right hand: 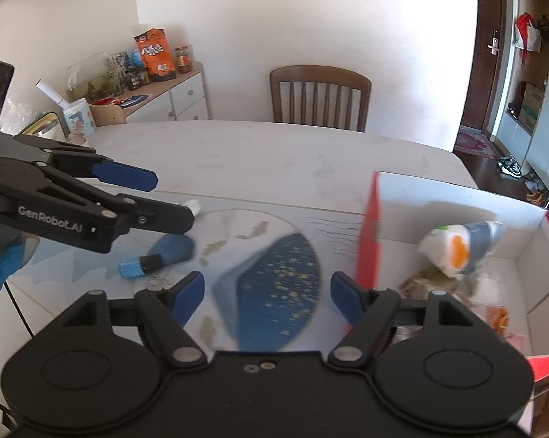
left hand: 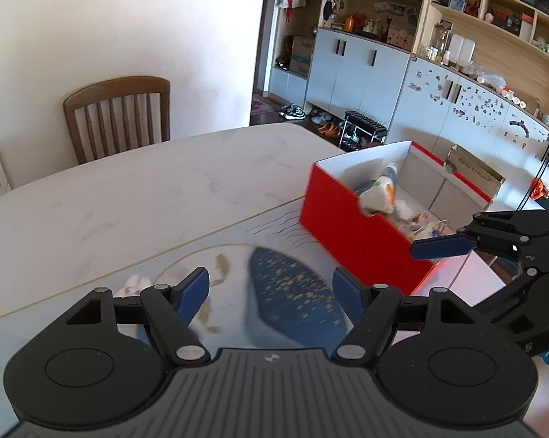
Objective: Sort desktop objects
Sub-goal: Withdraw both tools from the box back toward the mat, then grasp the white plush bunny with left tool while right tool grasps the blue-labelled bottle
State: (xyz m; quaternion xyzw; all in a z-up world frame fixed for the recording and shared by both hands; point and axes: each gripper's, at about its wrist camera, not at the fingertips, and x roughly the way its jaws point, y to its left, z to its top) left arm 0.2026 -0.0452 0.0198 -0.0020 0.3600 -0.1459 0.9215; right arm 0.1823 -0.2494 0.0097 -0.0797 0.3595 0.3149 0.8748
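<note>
A red box (left hand: 351,226) with white inner walls stands at the table's right; it also shows in the right wrist view (right hand: 369,233). A blurred white, orange and grey-blue packet (left hand: 378,191) is in mid-air over the box, also seen in the right wrist view (right hand: 457,248). Several small items lie on the box floor (right hand: 431,284). My left gripper (left hand: 270,290) is open and empty over the placemat. My right gripper (right hand: 267,292) is open and empty beside the box's left wall. A small white object (right hand: 193,207) lies by the left gripper's fingertips.
A placemat with a dark blue patch (right hand: 278,284) covers the near table. A brown chair (right hand: 320,96) stands at the far side. A sideboard with jars and packets (right hand: 146,73) is at the left. Cabinets and shelves (left hand: 438,73) line the right wall.
</note>
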